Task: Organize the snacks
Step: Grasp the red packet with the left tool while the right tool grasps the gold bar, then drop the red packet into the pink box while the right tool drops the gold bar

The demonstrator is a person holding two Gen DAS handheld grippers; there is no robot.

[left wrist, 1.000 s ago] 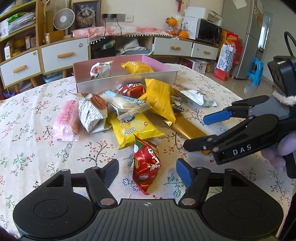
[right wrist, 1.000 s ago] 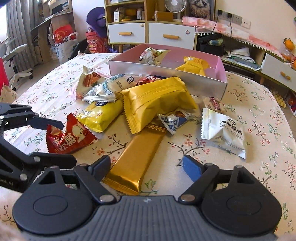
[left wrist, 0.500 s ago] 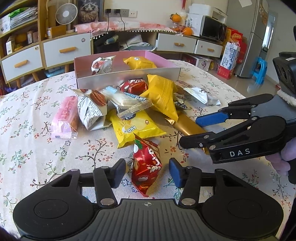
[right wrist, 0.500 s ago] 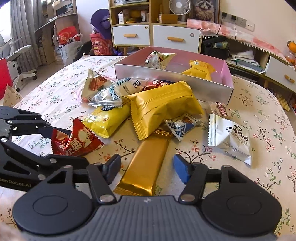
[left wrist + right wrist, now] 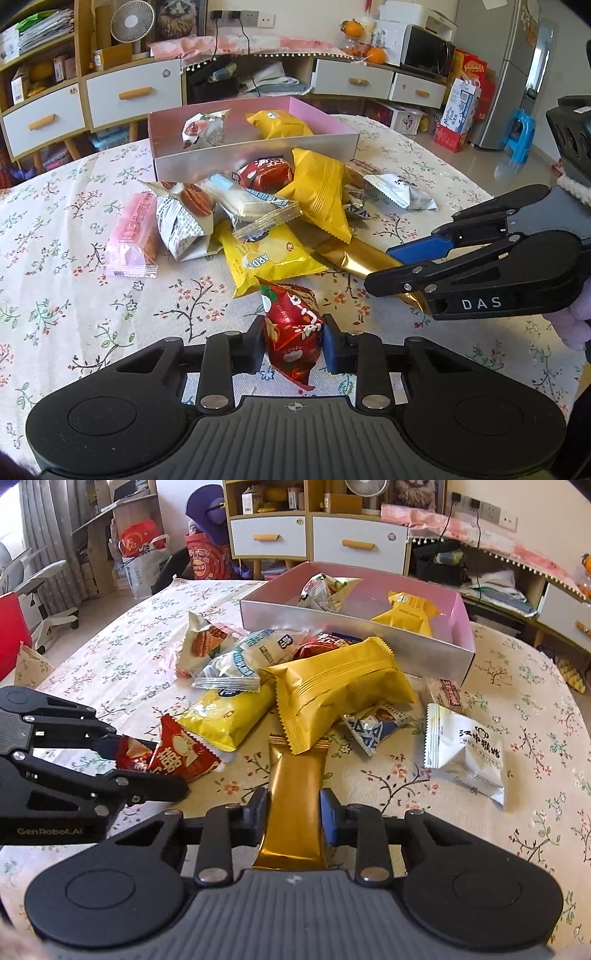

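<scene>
Nearest the left camera, the left gripper (image 5: 293, 341) had just been closing and its pads pinched the red packet (image 5: 291, 332) across its middle, the packet still lying on the tablecloth (image 5: 74, 314). In its own view the right gripper (image 5: 294, 818) had likewise just been closing, and its pads pressed both long edges of the gold bar (image 5: 295, 805) near its close end, the far end tucked under the big yellow pack (image 5: 340, 686). Both looked light; the red packet seemed a puffy foil pillow that would crumple and slip if squeezed at a crimped end, so a hold across the belly looked right. The bar appeared stiffer but glossy, and held so near one end it would likely droop or snag under the pack. The right tool's side read "DAS", the left tool's "GenRobot.AI". The red packet carried large white Chinese characters. Beyond, the yellow chip bag (image 5: 266, 258) showed "ARD", upside down, and the white pouch (image 5: 465, 753) bore black Chinese print under a small logo. Farthest, the pink box (image 5: 465, 627) held two snacks, a yellow one whose print was too small to read.
</scene>
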